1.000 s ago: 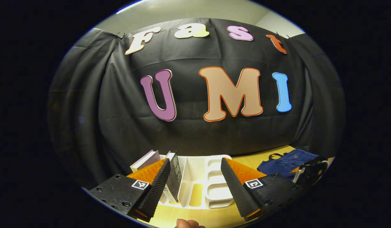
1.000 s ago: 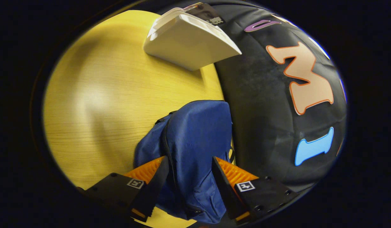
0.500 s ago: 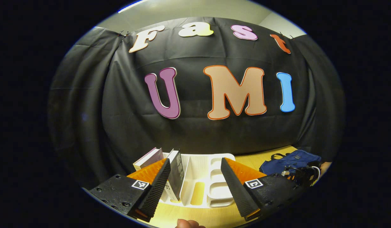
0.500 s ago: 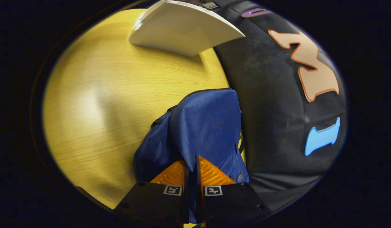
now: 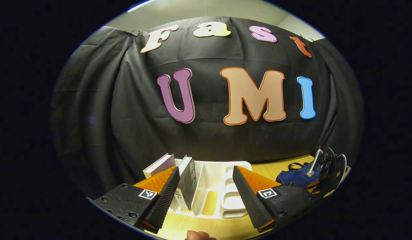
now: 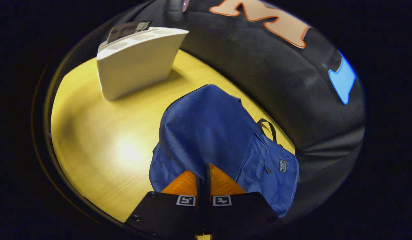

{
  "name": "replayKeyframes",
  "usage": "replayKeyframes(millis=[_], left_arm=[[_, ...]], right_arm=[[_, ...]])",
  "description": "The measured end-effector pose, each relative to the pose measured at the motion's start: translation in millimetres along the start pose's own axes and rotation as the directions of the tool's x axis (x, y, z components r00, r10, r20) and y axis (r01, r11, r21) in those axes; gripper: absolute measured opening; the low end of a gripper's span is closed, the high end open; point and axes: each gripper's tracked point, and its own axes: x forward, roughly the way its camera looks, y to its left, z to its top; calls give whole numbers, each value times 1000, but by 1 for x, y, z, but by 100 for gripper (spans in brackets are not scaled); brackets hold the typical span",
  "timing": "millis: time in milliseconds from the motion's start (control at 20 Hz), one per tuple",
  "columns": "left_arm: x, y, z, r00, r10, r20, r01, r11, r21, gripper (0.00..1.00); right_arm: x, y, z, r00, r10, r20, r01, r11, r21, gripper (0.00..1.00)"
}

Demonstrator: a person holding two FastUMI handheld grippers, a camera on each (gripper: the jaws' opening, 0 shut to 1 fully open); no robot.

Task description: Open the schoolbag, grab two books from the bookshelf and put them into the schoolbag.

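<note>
The blue schoolbag [image 6: 209,130] lies on the yellow table [image 6: 102,146]. My right gripper [image 6: 206,166] is shut on a fold of its upper fabric, which is pulled up off the bag. The white bookshelf [image 6: 139,63] stands beyond it with a dark book [image 6: 125,30] showing at its top. In the left gripper view my left gripper [image 5: 206,170] is open and empty, just in front of the bookshelf [image 5: 214,186]. Two books lean in its left end: a dark one [image 5: 187,181] and a pale one [image 5: 159,165]. The schoolbag [image 5: 296,175] and the right gripper [image 5: 326,166] appear far right.
The booth's black cloth wall [image 5: 209,140] hangs directly behind the bookshelf and the bag. The bag's carry loop [image 6: 267,128] lies toward the wall. A fingertip [image 5: 195,236] shows at the bottom edge of the left gripper view.
My right gripper closed on the schoolbag's fabric, then rose and swung round, pulling the fabric up. My left gripper stayed open and drifted only slightly before the bookshelf.
</note>
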Motion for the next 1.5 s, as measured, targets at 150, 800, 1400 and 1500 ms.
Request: replayKeyframes(millis=[150, 800, 1400, 1500], left_arm=[[3, 5, 2, 1000, 13, 2, -13, 1000, 1, 93], [27, 17, 13, 1000, 24, -7, -24, 1000, 3, 93], [115, 44, -14, 932, -72, -354, 58, 997, -50, 94], [125, 50, -28, 881, -85, -464, 82, 996, -28, 94]], right_arm=[[-17, -14, 15, 999, 5, 46, -9, 996, 87, 5], [-83, -114, 38, 957, -121, 264, -109, 693, 713, 4], [-85, -122, 36, 942, -156, 299, -160, 573, 804, 4], [-85, -121, 36, 942, -152, 300, -162, 577, 801, 2]])
